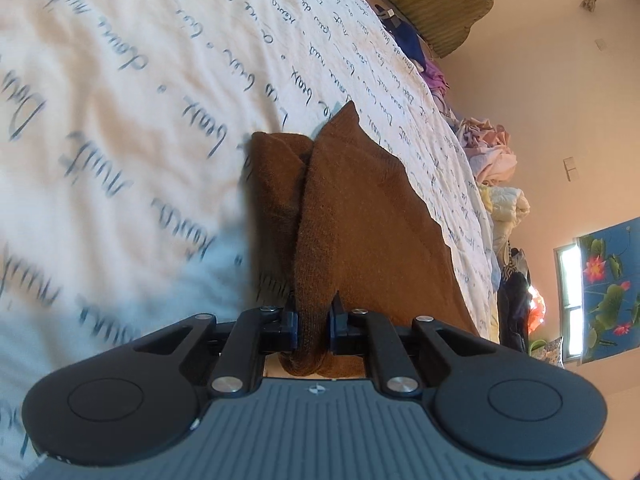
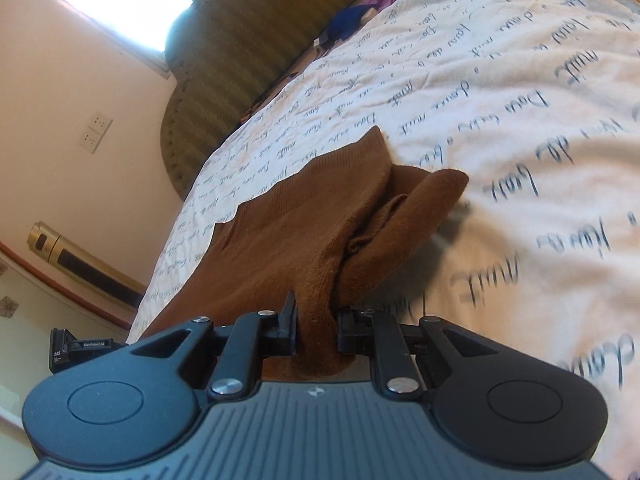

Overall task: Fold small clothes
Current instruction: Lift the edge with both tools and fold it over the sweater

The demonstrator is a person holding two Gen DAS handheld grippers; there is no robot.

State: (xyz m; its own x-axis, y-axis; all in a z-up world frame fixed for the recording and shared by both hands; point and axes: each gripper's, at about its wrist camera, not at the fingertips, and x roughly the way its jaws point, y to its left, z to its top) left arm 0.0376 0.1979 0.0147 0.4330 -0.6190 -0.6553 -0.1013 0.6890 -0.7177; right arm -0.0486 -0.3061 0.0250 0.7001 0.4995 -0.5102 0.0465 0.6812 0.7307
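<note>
A: Where is the brown cloth (image 1: 352, 216)?

B: It hangs over the bed sheet (image 1: 120, 100), held up at two spots. It is knit and folded on itself, with a loose flap beside the main part.

A: Who holds it?

B: Both grippers. The left gripper (image 1: 313, 322) is clenched on one edge of the cloth, and a bunch of it sticks out between the jaws. The right gripper (image 2: 318, 330) grasps the cloth (image 2: 304, 224) the same way.

A: Does the cloth touch the sheet?

B: I cannot tell. The far end looks very near the sheet (image 2: 500, 120).

A: What is on the sheet?

B: Dark curly writing all over white. It looks blurry near the cloth.

A: What lies past the cloth?

B: A green headboard (image 2: 248, 40) stands at the far end of the sheet. A pile of clothes (image 1: 492, 156) sits along the sheet's edge, beyond the cloth. A flower picture (image 1: 608, 292) hangs on the wall, well apart from the cloth. A gold tube (image 2: 76, 256) lies off the sheet.
</note>
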